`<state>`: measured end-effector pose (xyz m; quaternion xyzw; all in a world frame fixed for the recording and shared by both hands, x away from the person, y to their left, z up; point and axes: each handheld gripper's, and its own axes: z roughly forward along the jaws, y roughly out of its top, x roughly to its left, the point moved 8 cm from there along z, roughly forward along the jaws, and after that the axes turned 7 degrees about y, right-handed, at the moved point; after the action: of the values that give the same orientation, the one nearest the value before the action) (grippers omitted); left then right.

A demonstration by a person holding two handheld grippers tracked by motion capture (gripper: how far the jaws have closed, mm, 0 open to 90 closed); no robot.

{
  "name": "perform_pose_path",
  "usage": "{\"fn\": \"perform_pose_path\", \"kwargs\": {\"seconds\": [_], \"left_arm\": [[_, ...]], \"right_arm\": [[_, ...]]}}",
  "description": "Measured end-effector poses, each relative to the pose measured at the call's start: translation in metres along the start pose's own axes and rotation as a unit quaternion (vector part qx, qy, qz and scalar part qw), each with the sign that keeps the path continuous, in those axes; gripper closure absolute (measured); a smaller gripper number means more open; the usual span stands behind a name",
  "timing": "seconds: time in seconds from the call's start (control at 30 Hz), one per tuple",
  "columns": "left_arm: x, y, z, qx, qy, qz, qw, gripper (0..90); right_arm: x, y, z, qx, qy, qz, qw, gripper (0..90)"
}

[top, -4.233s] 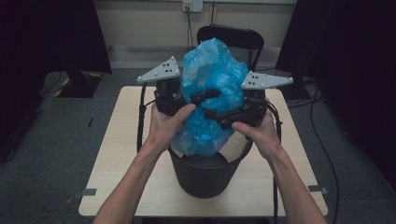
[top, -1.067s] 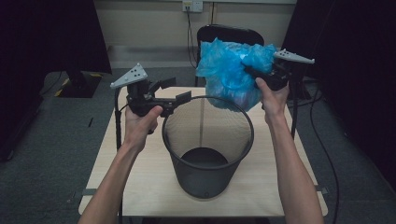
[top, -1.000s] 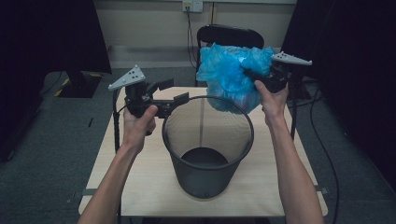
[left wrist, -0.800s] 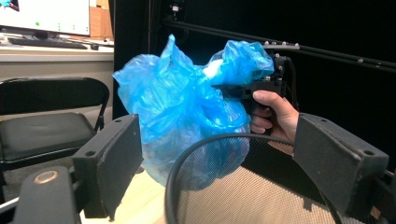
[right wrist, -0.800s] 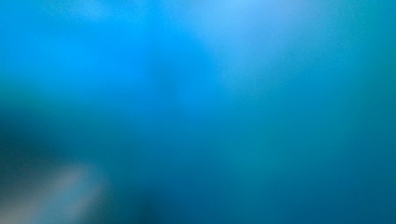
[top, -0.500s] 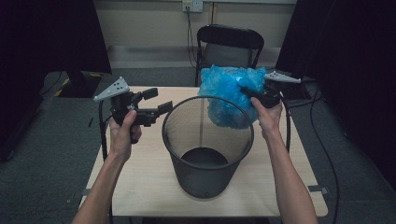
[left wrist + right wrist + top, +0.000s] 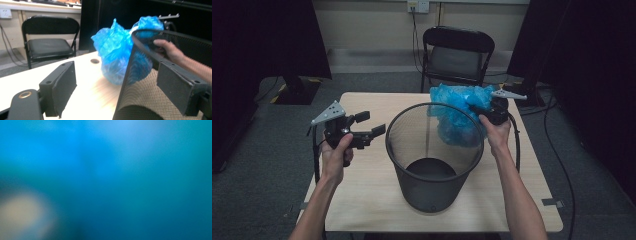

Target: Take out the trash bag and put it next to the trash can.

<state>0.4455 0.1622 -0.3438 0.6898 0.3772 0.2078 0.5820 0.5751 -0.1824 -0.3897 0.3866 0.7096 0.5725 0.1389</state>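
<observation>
Bag [image 7: 458,116] is hanging against the bin [image 7: 434,156] rim's far right side, pinched by right gripper [image 7: 482,111]. Left gripper [image 7: 368,131], fingers spread, is hovering left of bin above bench [image 7: 362,190].

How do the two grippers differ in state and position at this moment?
The left gripper is open and holds nothing; the right gripper is shut on the blue plastic bag. The left gripper sits beside the mesh bin, apart from it; the right gripper is at its far rim. Each carries a grey plate on top.
</observation>
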Motion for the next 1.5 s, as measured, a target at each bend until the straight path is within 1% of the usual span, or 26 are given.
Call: {"fn": "perform_pose_path", "kwargs": {"seconds": [0.13,0.2,0.27,0.37,0.4,0.47,0.53,0.6,0.63,0.67,0.7,0.73,0.8,0.83,0.9,0.93,0.97,1.0,1.07,1.13,1.17,1.23,1.27,1.3,1.37,1.5], "left_arm": [[0.01,-0.029,-0.001,0.021,0.016,-0.006,0.9996,15.6],[0.013,-0.047,0.0,0.039,0.022,-0.008,0.9989,15.6],[0.017,-0.067,0.0,0.068,0.031,-0.005,0.9972,15.6],[0.022,-0.091,-0.005,0.073,0.044,-0.02,0.9961,15.7],[0.025,-0.098,-0.007,0.081,0.053,-0.02,0.9951,15.7],[0.027,-0.112,-0.008,0.091,0.059,-0.03,0.9937,15.7],[0.025,-0.127,-0.006,0.114,0.069,-0.02,0.9909,15.7],[0.019,-0.14,-0.003,0.134,0.061,-0.017,0.989,15.7],[0.015,-0.148,-0.002,0.149,0.058,-0.009,0.9872,15.7],[0.012,-0.152,-0.001,0.154,0.058,-0.002,0.9863,15.7],[0.007,-0.158,-0.001,0.164,0.05,0.004,0.9851,15.7],[0.004,-0.164,-0.001,0.178,0.045,0.009,0.983,15.7],[-0.002,-0.173,-0.002,0.184,0.043,0.014,0.9819,15.8],[-0.004,-0.18,-0.002,0.191,0.042,0.013,0.9806,15.7],[-0.006,-0.191,0.0,0.209,0.051,0.035,0.9759,15.8],[-0.007,-0.196,0.002,0.22,0.051,0.041,0.9732,15.8],[-0.008,-0.201,0.004,0.228,0.049,0.044,0.9714,15.8],[-0.009,-0.205,0.005,0.238,0.051,0.049,0.9685,15.8],[-0.008,-0.211,0.007,0.243,0.063,0.058,0.9663,16.2],[-0.007,-0.215,0.007,0.249,0.078,0.062,0.9633,16.2],[-0.006,-0.216,0.007,0.252,0.079,0.064,0.9624,16.2],[-0.004,-0.217,0.009,0.247,0.088,0.07,0.9624,15.8],[-0.002,-0.217,0.009,0.247,0.094,0.075,0.9615,15.8],[-0.002,-0.218,0.01,0.245,0.098,0.079,0.9615,15.7],[-0.002,-0.218,0.01,0.244,0.098,0.077,0.9618,14.6],[-0.002,-0.218,0.01,0.244,0.101,0.077,0.9615,14.2]], "right_arm": [[-0.004,-0.011,0.005,0.008,-0.005,0.002,0.9999,84.3],[-0.005,-0.018,0.007,0.015,-0.01,0.001,0.9998,84.1],[-0.007,-0.027,0.01,0.023,-0.013,0.002,0.9997,83.8],[-0.009,-0.038,0.012,0.026,-0.015,0.006,0.9995,83.4],[-0.01,-0.041,0.012,0.027,-0.014,0.006,0.9995,83.2],[-0.012,-0.047,0.013,0.029,-0.015,0.011,0.9994,82.9],[-0.014,-0.051,0.015,0.03,-0.017,0.013,0.9993,82.6],[-0.015,-0.054,0.018,0.029,-0.016,0.017,0.9993,82.5],[-0.016,-0.056,0.02,0.03,-0.016,0.017,0.9993,82.4],[-0.016,-0.058,0.023,0.031,-0.014,0.018,0.9993,82.3],[-0.016,-0.059,0.025,0.032,-0.013,0.019,0.9992,82.3],[-0.016,-0.061,0.028,0.032,-0.012,0.02,0.9992,82.2],[-0.015,-0.063,0.033,0.033,-0.008,0.021,0.9992,81.9],[-0.014,-0.064,0.035,0.033,-0.007,0.023,0.9992,81.3],[-0.013,-0.061,0.039,0.029,-0.005,0.025,0.9993,79.1],[-0.011,-0.06,0.041,0.027,0.001,0.025,0.9993,77.6],[-0.009,-0.059,0.042,0.029,0.001,0.021,0.9994,75.0],[-0.007,-0.058,0.043,0.031,-0.002,0.02,0.9993,71.6],[-0.003,-0.056,0.04,0.028,0.0,0.019,0.9994,66.5],[-0.001,-0.055,0.035,0.027,-0.005,0.021,0.9994,57.1],[-0.001,-0.054,0.032,0.025,-0.006,0.023,0.9994,53.2],[0.0,-0.054,0.025,0.026,-0.008,0.027,0.9993,44.1],[0.001,-0.053,0.021,0.026,-0.008,0.029,0.9992,40.5],[0.002,-0.052,0.016,0.024,-0.007,0.033,0.9991,37.1],[0.003,-0.049,0.007,0.021,-0.009,0.036,0.9991,29.6],[0.009,-0.049,-0.01,0.029,-0.013,0.044,0.9986,20.4]]}}
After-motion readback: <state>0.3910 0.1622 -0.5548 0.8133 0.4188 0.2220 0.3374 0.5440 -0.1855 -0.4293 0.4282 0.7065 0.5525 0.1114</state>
